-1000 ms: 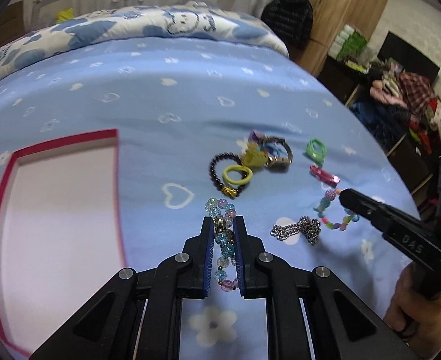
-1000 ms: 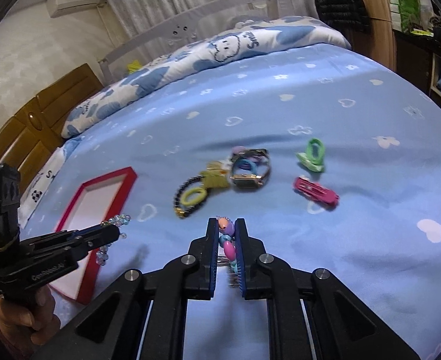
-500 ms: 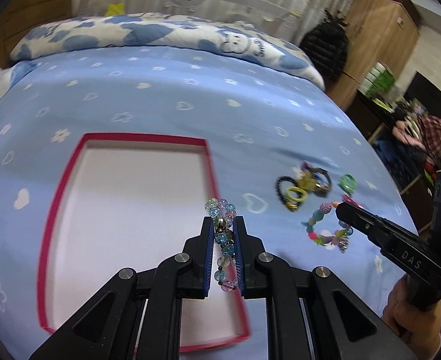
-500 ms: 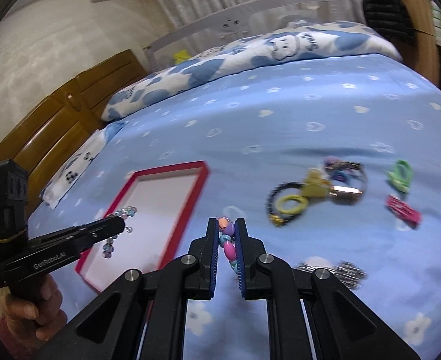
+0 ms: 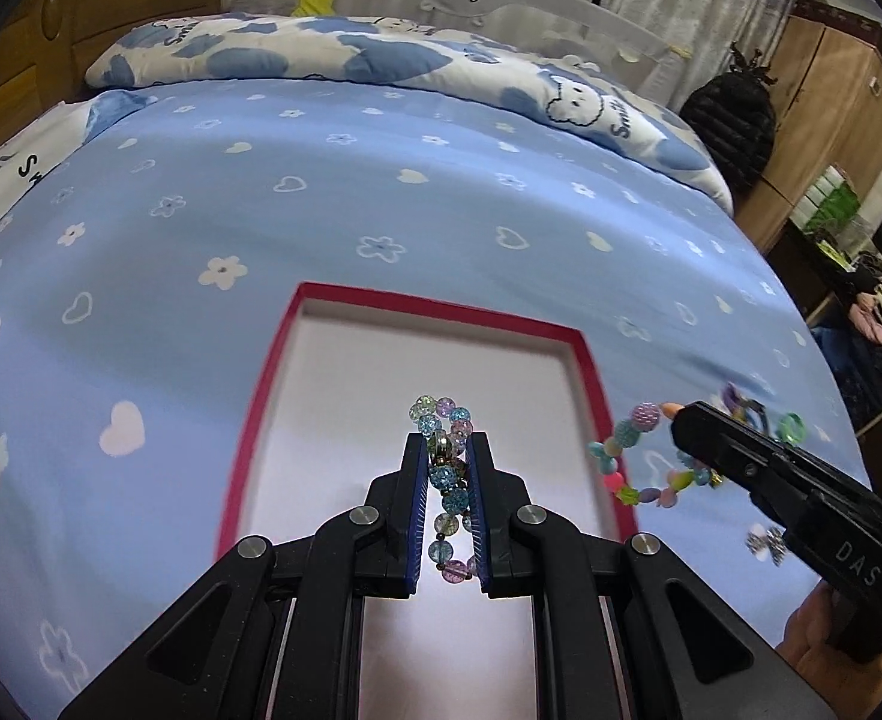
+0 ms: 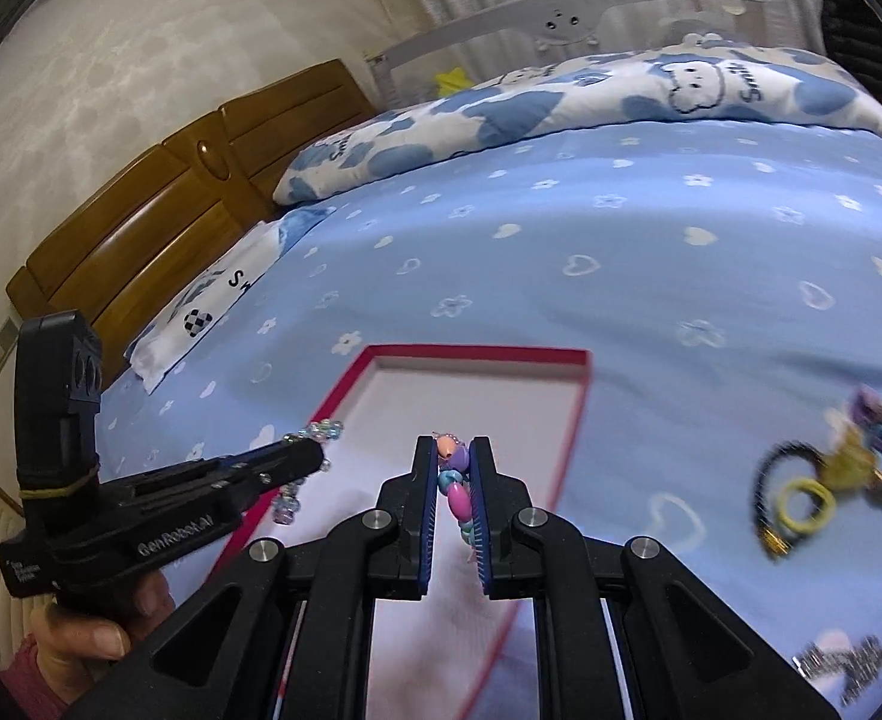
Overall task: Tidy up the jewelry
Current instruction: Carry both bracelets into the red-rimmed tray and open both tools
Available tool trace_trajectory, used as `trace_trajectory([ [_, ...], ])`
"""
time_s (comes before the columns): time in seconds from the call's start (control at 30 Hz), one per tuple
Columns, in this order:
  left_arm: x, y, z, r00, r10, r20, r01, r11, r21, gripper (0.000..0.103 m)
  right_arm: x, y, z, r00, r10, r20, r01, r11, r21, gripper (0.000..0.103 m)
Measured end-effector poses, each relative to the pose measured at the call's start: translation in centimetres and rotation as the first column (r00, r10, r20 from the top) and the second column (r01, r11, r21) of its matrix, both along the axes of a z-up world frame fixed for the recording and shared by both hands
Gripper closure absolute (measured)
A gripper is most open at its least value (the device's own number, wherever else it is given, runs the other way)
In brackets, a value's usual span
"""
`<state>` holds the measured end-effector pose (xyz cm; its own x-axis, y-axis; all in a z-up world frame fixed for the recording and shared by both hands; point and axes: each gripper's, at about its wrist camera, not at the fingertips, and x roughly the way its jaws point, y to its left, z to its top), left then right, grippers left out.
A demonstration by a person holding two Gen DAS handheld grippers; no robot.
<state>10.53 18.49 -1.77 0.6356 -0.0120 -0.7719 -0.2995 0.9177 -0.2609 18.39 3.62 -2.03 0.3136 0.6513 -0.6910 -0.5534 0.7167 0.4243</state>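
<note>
Left wrist view: left tool closed on the crackle-bead bracelet, jaws nearly together with the blue, green and lilac beads pinched between the blue pads; a loop of beads stands proud of the tips at 12 o'clock. Tool and bracelet are over the pale interior of the red-rimmed tray, which lies on the blue bedsheet. At 3 o'clock the right tool enters, gripping the pastel bead bracelet, which hangs over the tray's right rim. Beyond it, a blurred pile of jewelry on the sheet.

Right wrist view: right tool clamped on the pastel bead bracelet, narrow gap, pink, orange and turquoise beads between the pads. It is over the near part of the red-rimmed tray. At 9 o'clock the left tool, held in a hand, carries the crackle-bead bracelet at the tray's left rim. At 3 o'clock, on the bedsheet, well apart from the tray: dark bead bracelet, yellow hair tie, motion-blurred. Silver chain at 4 o'clock.
</note>
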Motion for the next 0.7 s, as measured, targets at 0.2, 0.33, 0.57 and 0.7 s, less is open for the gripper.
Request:
trace_trajectory([
  [0.2, 3.1, 1.5, -1.4, 0.999, 0.003, -0.040, -0.003, 1.000, 0.012, 0.092, 2.1, 3.5, -2.6, 0.998, 0.026, -0.055, -0.027, 1.000, -0.009, 0.093],
  [0.33, 4.8, 1.8, -2.7, 0.997, 0.011, -0.081, -0.009, 1.000, 0.020, 0.091, 3.1, 4.6, -4.6, 0.994, 0.031, -0.105, -0.033, 0.999, -0.018, 0.093],
  [0.57, 6.5, 1.9, -4.8, 0.990, 0.016, -0.139, -0.014, 1.000, 0.016, 0.090, 3.9, 4.6, -6.8, 0.989, 0.009, -0.148, -0.020, 0.997, -0.072, 0.093],
  [0.7, 7.2, 2.0, -5.5, 0.986, 0.023, -0.167, -0.020, 1.000, 0.020, 0.088, 4.0, 4.6, -7.0, 0.990, 0.010, -0.141, -0.027, 0.992, -0.120, 0.093],
])
